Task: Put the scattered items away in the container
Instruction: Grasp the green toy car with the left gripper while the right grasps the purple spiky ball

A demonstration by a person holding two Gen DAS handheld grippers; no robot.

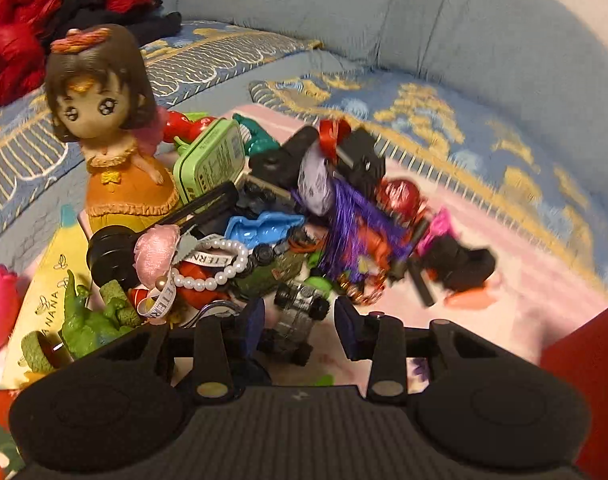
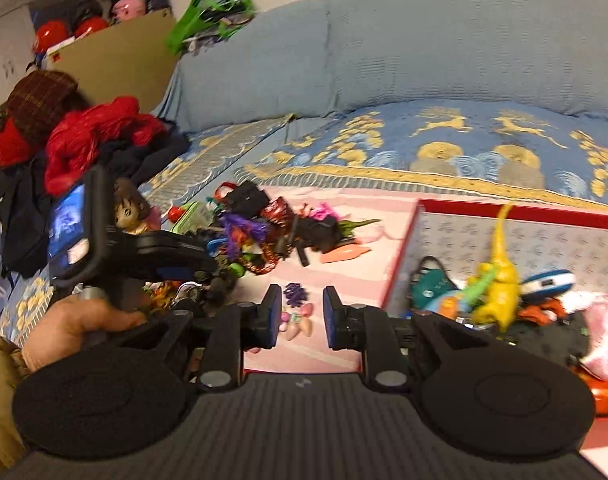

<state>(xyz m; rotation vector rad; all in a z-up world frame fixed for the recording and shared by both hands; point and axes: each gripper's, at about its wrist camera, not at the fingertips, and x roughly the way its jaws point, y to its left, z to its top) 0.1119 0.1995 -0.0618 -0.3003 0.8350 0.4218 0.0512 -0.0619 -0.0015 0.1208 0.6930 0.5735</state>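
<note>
The left gripper (image 1: 298,330) is nearest the lens, its blue-padded jaws parted and bare, poised just over a small grey toy truck (image 1: 300,320) at the near edge of the toy pile (image 1: 304,216). Judging by this, the step in hand is a fresh pick from the pile, and the truck looks the likeliest target; the next move calls for dropping the jaws astride it without snagging the pearl bracelet (image 1: 220,260) just to their left.

The right gripper (image 2: 302,316) also stands parted with nothing between its pads, hanging above the pink mat (image 2: 343,248); a few small pastel pieces (image 2: 300,320) lie on the mat under the gap. To its right, close by, sits the red-rimmed box (image 2: 523,216), the container, already holding a yellow dinosaur (image 2: 497,280) among other toys.

Writing: the ribbon (image 1: 156,304) left of the left jaws reads partly "ETERN"; the yellow pouch (image 1: 52,276) further left reads "BANANA". The green tin (image 1: 212,160) beyond carries print too small to read.
</note>
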